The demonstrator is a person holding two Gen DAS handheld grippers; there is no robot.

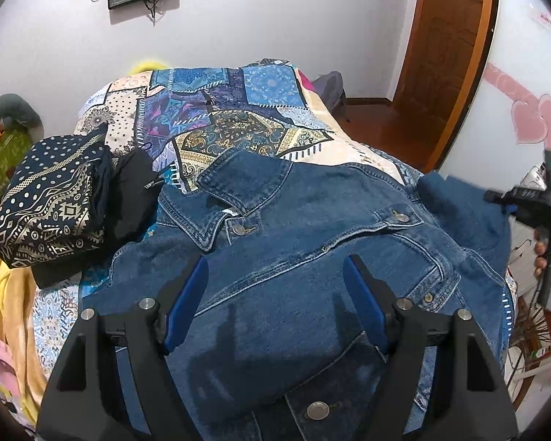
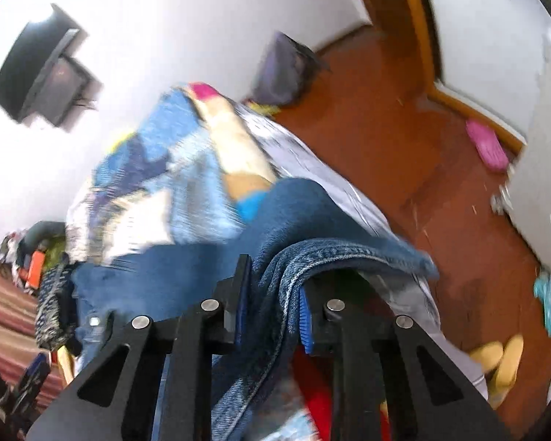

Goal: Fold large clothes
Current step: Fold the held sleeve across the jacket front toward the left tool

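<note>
Blue denim jacket with metal buttons point(image 1: 294, 257): laid front-up, collar toward the wall, on a bed covered by a blue-and-cream patchwork-print bedspread point(image 1: 238, 125). Left gripper point(image 1: 275, 301): held above the jacket's chest panel, blue-padded jaws spread wide, nothing between them. Right gripper point(image 2: 273, 308): jaws clamped on a folded edge of the jacket's sleeve at the bed's side; this view is blurred. Folded dark navy cloth with white geometric print point(image 1: 51, 202): placed beside the jacket's collar, on a black garment point(image 1: 132, 194).
</note>
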